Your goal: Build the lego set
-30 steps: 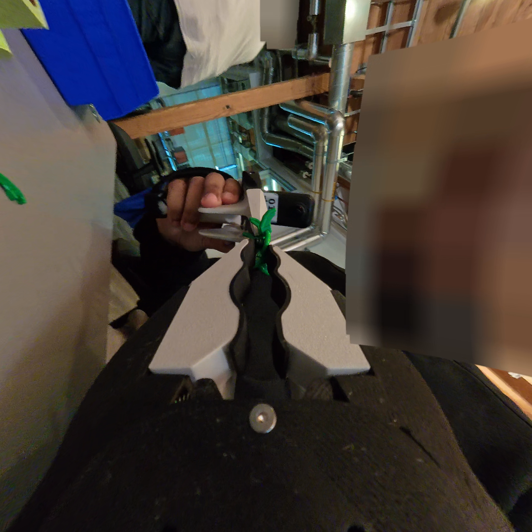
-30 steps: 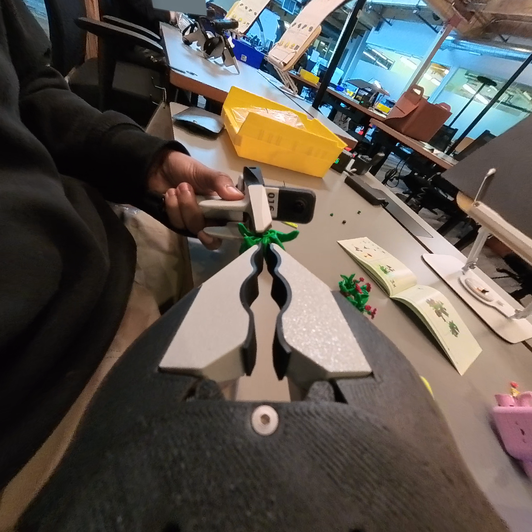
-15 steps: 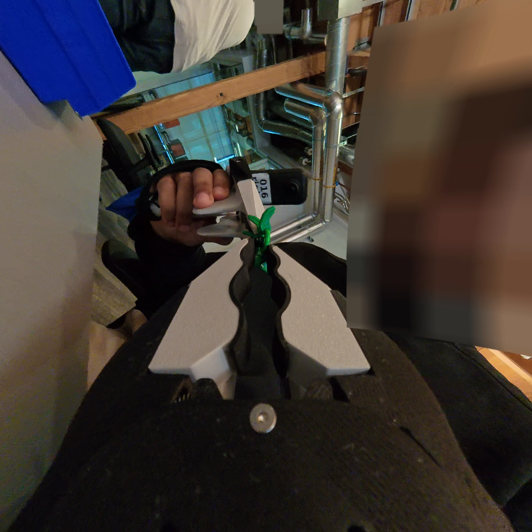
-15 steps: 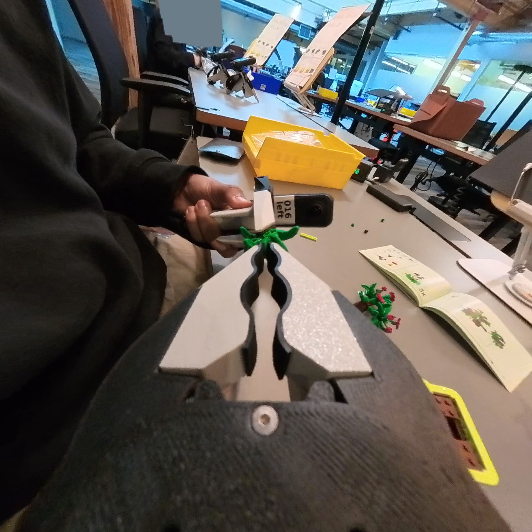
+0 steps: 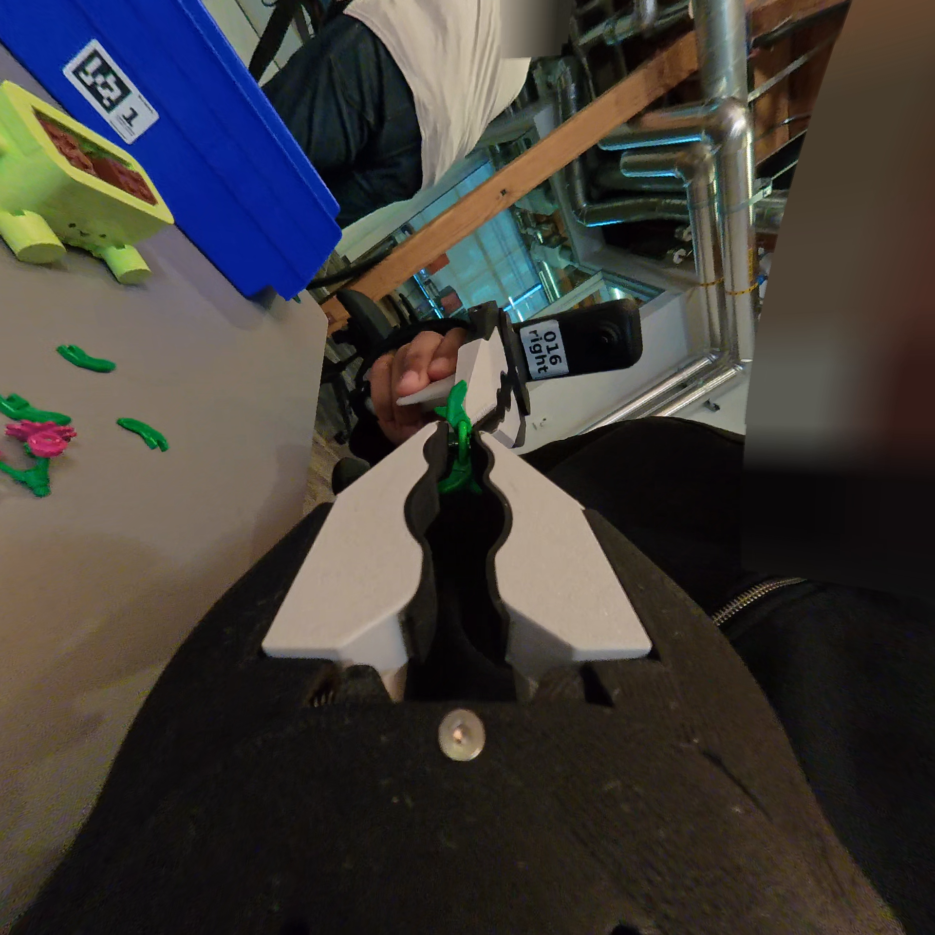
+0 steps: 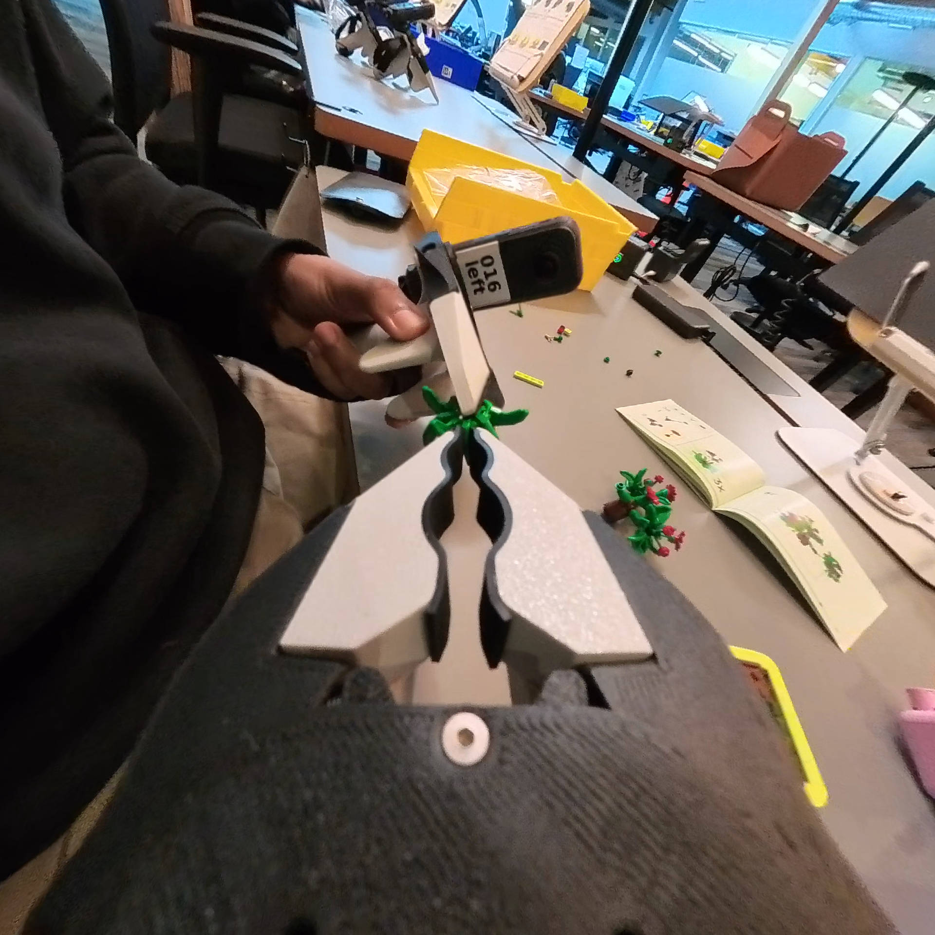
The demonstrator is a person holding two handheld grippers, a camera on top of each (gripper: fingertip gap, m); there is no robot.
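Note:
A green lego leaf piece [image 5: 458,458] is pinched between my two grippers, held in the air off the table's front edge. My left gripper [image 5: 460,437] is shut on its lower part. The right gripper faces it tip to tip and grips the upper leaf [image 5: 458,399]. In the right wrist view my right gripper [image 6: 464,441] is shut on the stem under the spread leaves [image 6: 473,417], and the left gripper's fingertips [image 6: 468,384] press down on them from above. A built green plant with red flowers [image 6: 645,513] lies on the table [image 6: 582,430].
An open instruction booklet [image 6: 749,511], a yellow bin [image 6: 511,202], a white lamp base [image 6: 860,496], a pink lego part [image 6: 921,733] and small loose bits lie to the right. A lime planter [image 5: 76,192], blue bin [image 5: 177,126], loose green stems [image 5: 144,432] and a pink flower [image 5: 43,437] lie to the left. Both grippers' tips are close together, under 4 cm apart. Left tips and right tips are each some 12 centimeters from the pink flower [image 5: 43,437].
Both grippers stayed shut on the green piece and tilted relative to each other. The left view swung round, so the table with the planter and loose pieces now shows.

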